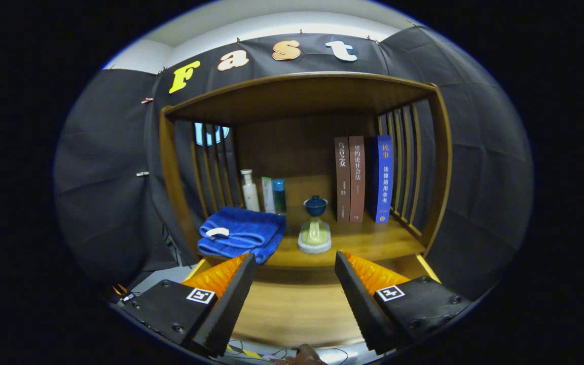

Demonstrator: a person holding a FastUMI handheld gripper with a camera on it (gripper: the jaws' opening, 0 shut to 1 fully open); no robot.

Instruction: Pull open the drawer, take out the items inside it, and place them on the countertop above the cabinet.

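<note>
Gripper view: I look into a wooden cabinet (439,167) with slatted sides and an open shelf
My tongs (295,263): spread wide, nothing between the two black fingers (231,299), each backed by orange ribbing
Drawer (297,309): lower centre of the frame, its wooden surface lies between and below my fingers; whether it is pulled out I cannot tell
Countertop (373,238): middle of the frame, just beyond my fingertips, carrying all the items listed below
Blue towel (241,233): folded, left of centre on the countertop, its front edge hanging slightly over, just past my left fingertip
Pale green holder (315,235): centre, on a white round base, with a small dark blue lidded cup (316,205) on top
Bottles (250,190): a white one and a teal-capped one beside a pale box, behind the towel near the left slats
Books (357,177): two brown and one blue, standing upright right of centre by the right slats
Cables: lower left, beside the cabinet
</note>
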